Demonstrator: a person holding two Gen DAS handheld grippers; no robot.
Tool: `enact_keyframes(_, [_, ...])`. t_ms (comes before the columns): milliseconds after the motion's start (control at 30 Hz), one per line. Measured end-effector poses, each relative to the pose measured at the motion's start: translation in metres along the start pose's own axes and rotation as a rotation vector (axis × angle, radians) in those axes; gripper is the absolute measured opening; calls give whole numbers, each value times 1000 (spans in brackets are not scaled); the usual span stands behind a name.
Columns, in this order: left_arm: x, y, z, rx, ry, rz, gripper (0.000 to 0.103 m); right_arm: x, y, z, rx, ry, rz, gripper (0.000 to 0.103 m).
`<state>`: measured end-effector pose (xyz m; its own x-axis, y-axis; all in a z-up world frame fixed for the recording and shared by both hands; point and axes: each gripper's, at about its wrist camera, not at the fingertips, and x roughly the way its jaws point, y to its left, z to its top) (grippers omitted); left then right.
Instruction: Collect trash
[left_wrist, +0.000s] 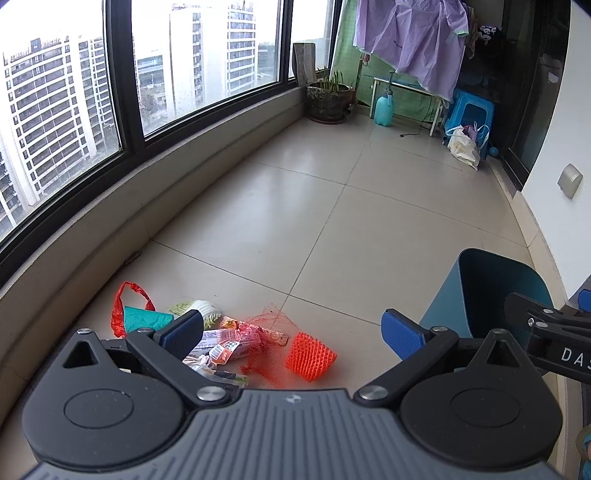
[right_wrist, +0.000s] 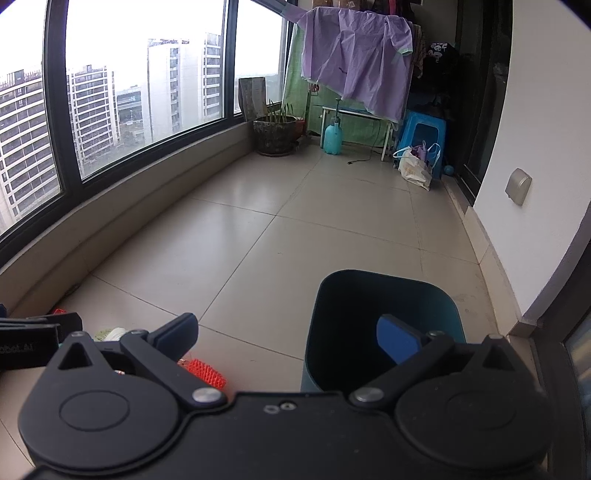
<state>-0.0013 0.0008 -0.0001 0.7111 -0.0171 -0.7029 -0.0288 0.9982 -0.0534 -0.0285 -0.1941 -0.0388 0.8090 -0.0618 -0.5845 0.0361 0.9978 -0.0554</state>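
A pile of trash lies on the tiled floor by the window ledge: a red plastic bag, teal paper, a cabbage piece, snack wrappers, red netting and an orange foam fruit sleeve. My left gripper hovers above the pile, open and empty. A dark teal bin stands to the right. My right gripper is open and empty, its right finger over the mouth of the bin. The orange sleeve shows at its lower left.
A potted plant, a teal spray bottle, a white table, a blue stool and shopping bags stand at the far end. Purple cloth hangs above. The right wall is close by the bin.
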Motion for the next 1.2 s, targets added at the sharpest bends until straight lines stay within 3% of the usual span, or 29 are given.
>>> enact_keyframes(467, [7,-1,2,-2,30,9,103,2,-11,0,33,9,-32,103])
enact_keyframes(1200, [-5,37,-9,-84,32,100,103,3,26,3,-42,26,99,103])
